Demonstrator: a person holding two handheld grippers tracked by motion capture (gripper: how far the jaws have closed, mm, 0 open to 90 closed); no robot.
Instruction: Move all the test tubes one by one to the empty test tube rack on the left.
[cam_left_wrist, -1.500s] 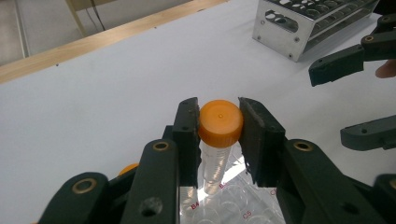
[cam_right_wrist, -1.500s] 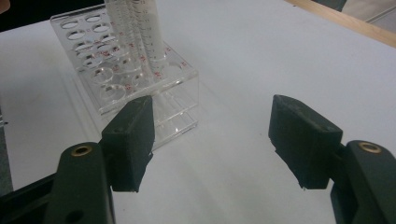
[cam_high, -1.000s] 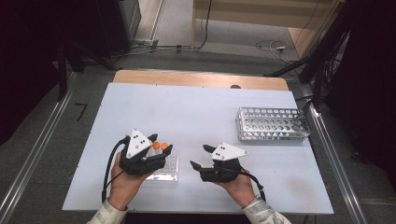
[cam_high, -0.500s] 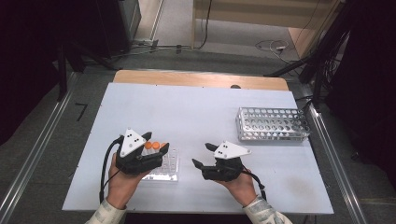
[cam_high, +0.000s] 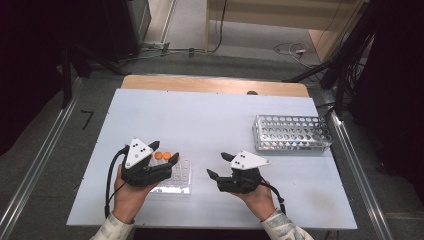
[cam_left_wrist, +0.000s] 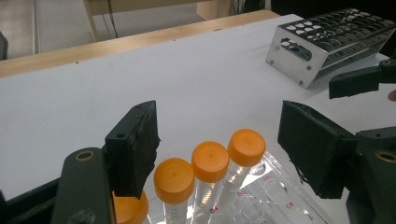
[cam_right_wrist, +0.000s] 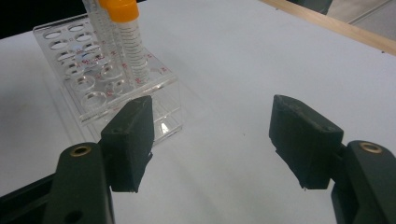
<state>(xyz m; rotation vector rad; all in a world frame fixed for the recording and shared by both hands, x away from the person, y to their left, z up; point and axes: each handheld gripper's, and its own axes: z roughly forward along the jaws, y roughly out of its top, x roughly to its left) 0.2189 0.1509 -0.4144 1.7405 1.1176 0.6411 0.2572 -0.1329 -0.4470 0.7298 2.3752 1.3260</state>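
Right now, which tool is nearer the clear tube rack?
Left. The left tool hovers over the clear tube rack; the right tool sits beside it, apart.

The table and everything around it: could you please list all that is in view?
tubes: four, clear with orange caps, upright in a row in the clear rack, between the left hand-held gripper's jaws.
clear rack: one, transparent plastic, near left part of the table.
metal rack: one, silver, with many holes, at the table's right side.
table: one, white top with a wooden far edge.
cables: several, on the floor beyond the table.
left hand-held gripper: one, black with a grey plate, open, over the clear rack.
right hand-held gripper: one, black with a grey plate, open, holding nothing, right of the clear rack.
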